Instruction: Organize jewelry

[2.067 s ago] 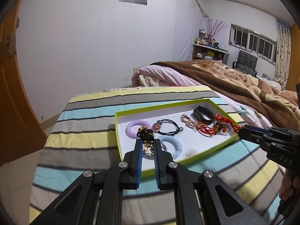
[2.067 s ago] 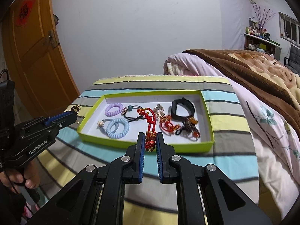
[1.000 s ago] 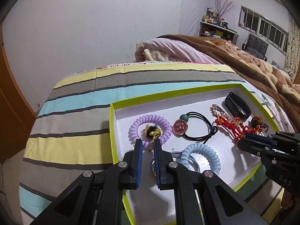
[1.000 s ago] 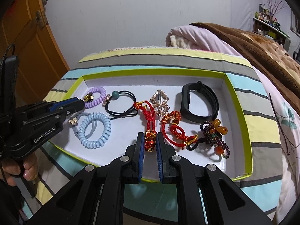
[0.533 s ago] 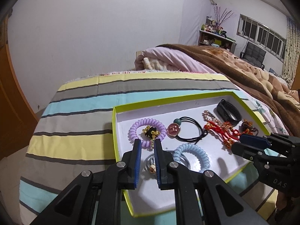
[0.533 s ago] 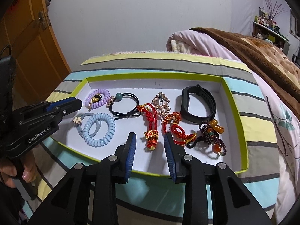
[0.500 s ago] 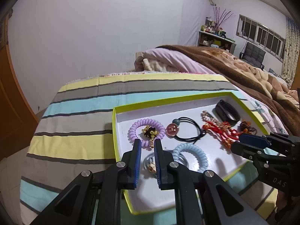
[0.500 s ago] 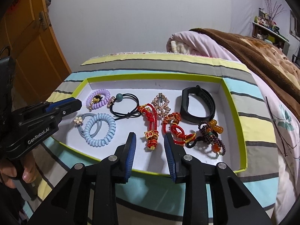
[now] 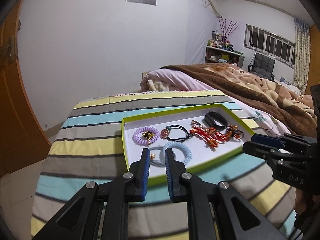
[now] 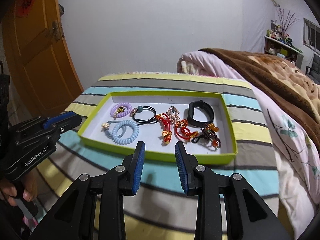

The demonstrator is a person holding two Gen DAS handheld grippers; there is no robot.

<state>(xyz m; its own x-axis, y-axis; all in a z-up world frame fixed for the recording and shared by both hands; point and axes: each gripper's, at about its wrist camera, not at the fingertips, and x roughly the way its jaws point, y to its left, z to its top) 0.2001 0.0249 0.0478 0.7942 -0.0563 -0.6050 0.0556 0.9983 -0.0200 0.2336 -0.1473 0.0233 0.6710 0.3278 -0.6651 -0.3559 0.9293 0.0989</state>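
Note:
A white tray with a green rim point(image 9: 125, 140) lies on the striped cloth and holds several pieces. A gold and black charm rests on the purple coil hair tie point(image 9: 146, 138). Beside it lie the blue coil tie point(image 9: 179, 152), a black hair tie point(image 10: 145, 113), the red knotted cord point(image 10: 166, 128), a black wristband point(image 10: 200, 111) and a beaded bracelet point(image 10: 210, 134). My left gripper point(image 9: 157, 150) hovers over the tray's near left corner, its jaws opening, nothing between them. My right gripper point(image 10: 160, 143) stands open and empty before the tray's near rim point(image 10: 160, 157).
The striped cloth point(image 9: 90, 136) covers the end of a bed, with a brown blanket point(image 10: 270, 76) and a pink quilt point(image 10: 290, 132) to the right. An orange door point(image 10: 36, 60) stands at the left. A hand point(image 10: 12, 194) grips the left tool's handle.
Both grippers let go and drew back and up from the tray. The charm now lies on the purple coil tie and the red cord lies free. The right jaws spread wide, the left slightly.

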